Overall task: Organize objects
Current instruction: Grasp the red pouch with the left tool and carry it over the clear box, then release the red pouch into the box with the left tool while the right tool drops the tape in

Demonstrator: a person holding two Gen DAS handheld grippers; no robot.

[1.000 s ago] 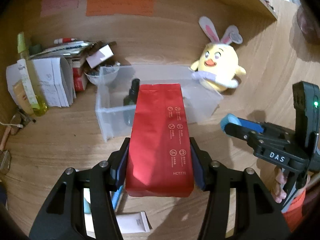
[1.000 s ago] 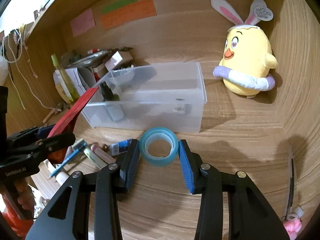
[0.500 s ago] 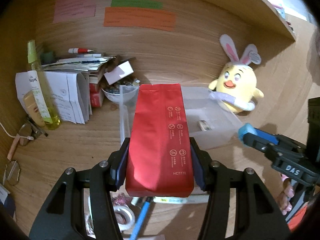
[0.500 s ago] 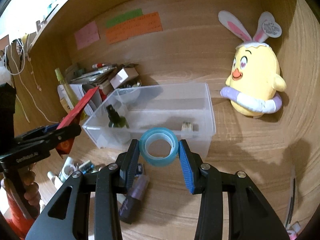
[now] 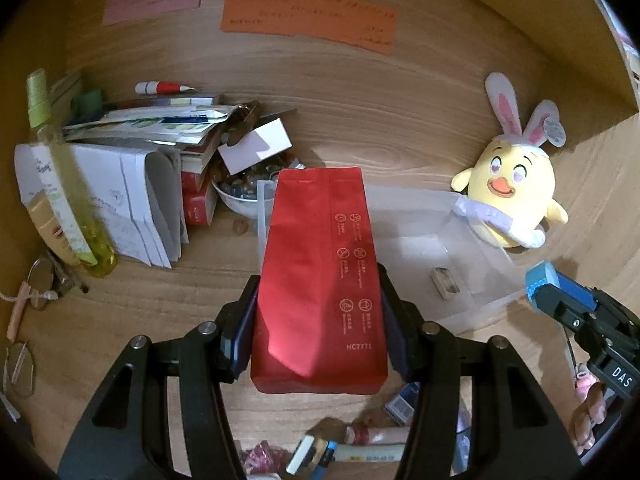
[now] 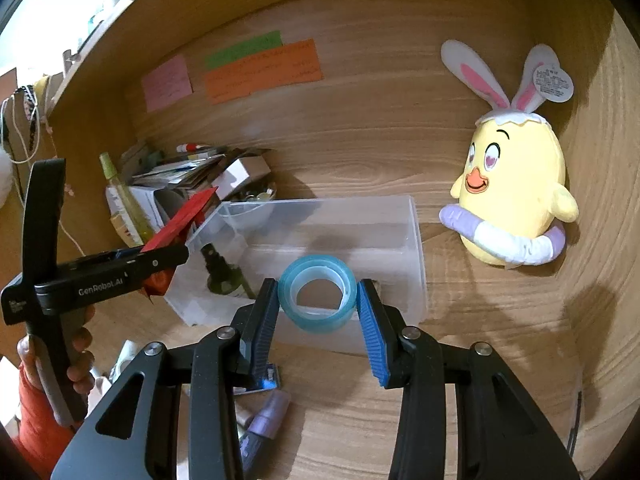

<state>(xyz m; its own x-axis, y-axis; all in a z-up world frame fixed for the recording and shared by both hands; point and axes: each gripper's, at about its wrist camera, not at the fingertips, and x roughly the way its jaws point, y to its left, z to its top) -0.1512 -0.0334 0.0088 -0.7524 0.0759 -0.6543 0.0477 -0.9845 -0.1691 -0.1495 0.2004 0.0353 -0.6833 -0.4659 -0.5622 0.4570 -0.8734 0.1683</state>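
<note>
Left claw (image 5: 320, 320): clamped on red pouch (image 5: 320, 272), light, crinkly; hold low sides.
Right claw (image 6: 318, 308): gripping tape roll (image 6: 317, 298), stiff, light, by rim.

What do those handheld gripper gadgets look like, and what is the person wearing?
Both are black plastic frames with silver screws and ribbed blue pads. The left gripper reads "GenRobot.AI"; the right gripper reads "DAS". A red-orange sleeve covers the left arm.

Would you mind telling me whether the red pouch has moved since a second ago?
Yes. In the right wrist view, the red pouch has risen to the clear bin's left rim.
</note>
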